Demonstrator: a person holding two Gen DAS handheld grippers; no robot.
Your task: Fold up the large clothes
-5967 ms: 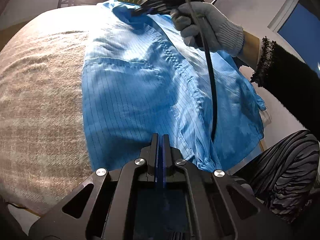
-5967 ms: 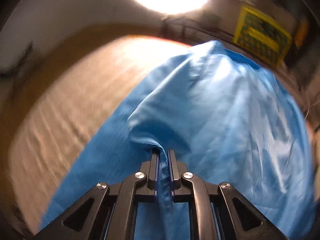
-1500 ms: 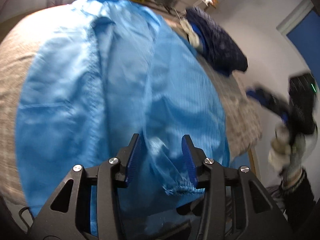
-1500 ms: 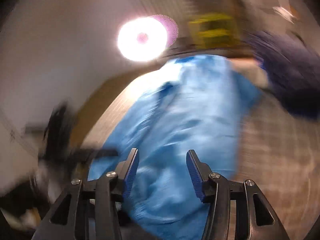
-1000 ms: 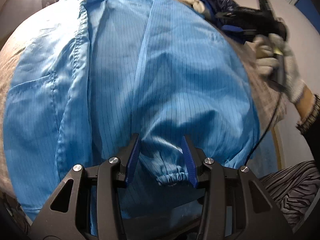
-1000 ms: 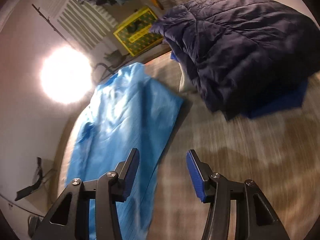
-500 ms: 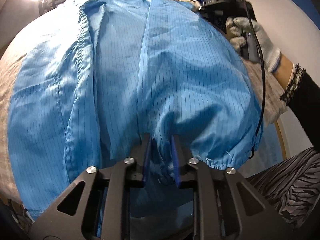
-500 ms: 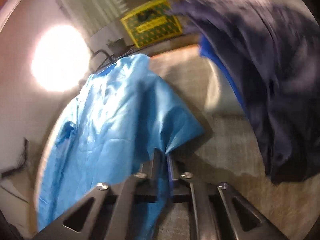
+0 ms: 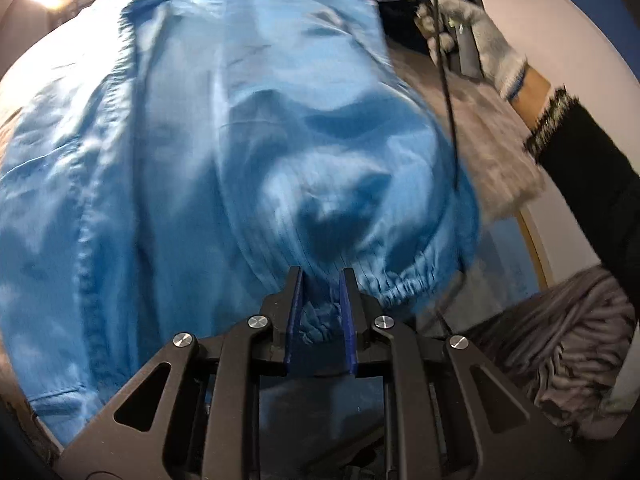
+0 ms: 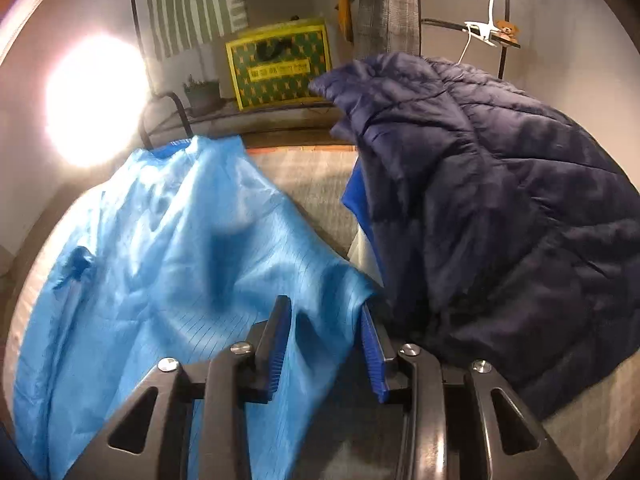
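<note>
My left gripper (image 9: 320, 300) pointed steeply down at the bottom centre of its frame, jaws narrowed on the gathered elastic cuff (image 9: 316, 326) of the one light-blue pinstriped smock (image 9: 200, 152), which lay spread across the grey woven surface (image 9: 488, 136). My right gripper (image 10: 324, 340) was opening, the smock's corner loose between its blue pads. One dark navy quilted jacket (image 10: 500, 208) was heaped at right. My gloved right hand (image 9: 472, 36) sat upper right.

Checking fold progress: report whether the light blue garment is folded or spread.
Mostly spread: the light blue garment lies open across the surface, its gathered cuff bunched between the left gripper's pads.
</note>
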